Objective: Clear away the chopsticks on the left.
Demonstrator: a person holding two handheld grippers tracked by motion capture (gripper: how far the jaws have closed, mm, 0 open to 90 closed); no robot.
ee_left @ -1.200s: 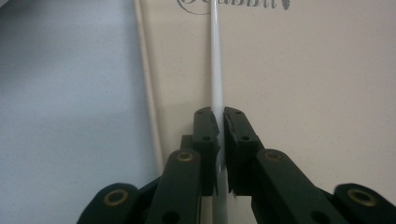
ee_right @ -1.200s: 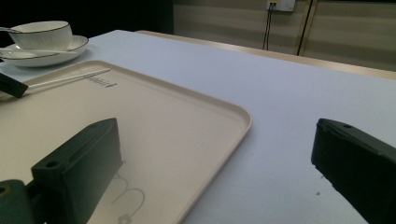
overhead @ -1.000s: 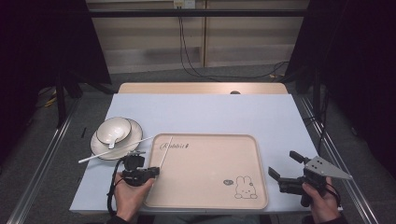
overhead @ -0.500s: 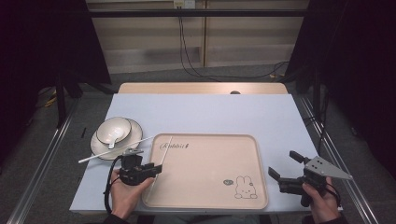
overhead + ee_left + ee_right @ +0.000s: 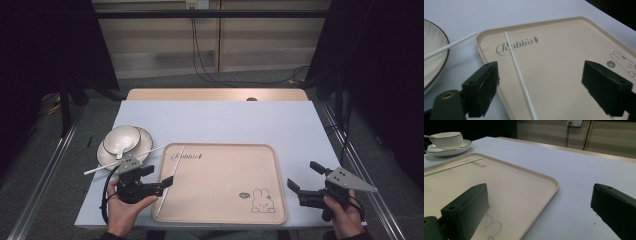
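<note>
Overall, the table [image 5: 215,120] carried a cream tray [image 5: 225,210] with a rabbit print, set toward six o'clock of the tabletop. At about nine o'clock from the tray stood a plate [image 5: 107,150] with a white bowl [image 5: 121,138] on it. One white chopstick [image 5: 169,181] lay along the tray's left edge, running from twelve towards six o'clock, its lower end over the rim. A second chopstick [image 5: 120,161] rested slantwise across the plate, its tip near the tray's upper left corner. The left gripper [image 5: 167,182] was at the tray's left rim; its jaws had just been opening and stood wide apart, the chopstick lying between them, released and untouched. The right gripper [image 5: 305,180] was at about four o'clock of the tray, jaws spread and grasping nothing.
</note>
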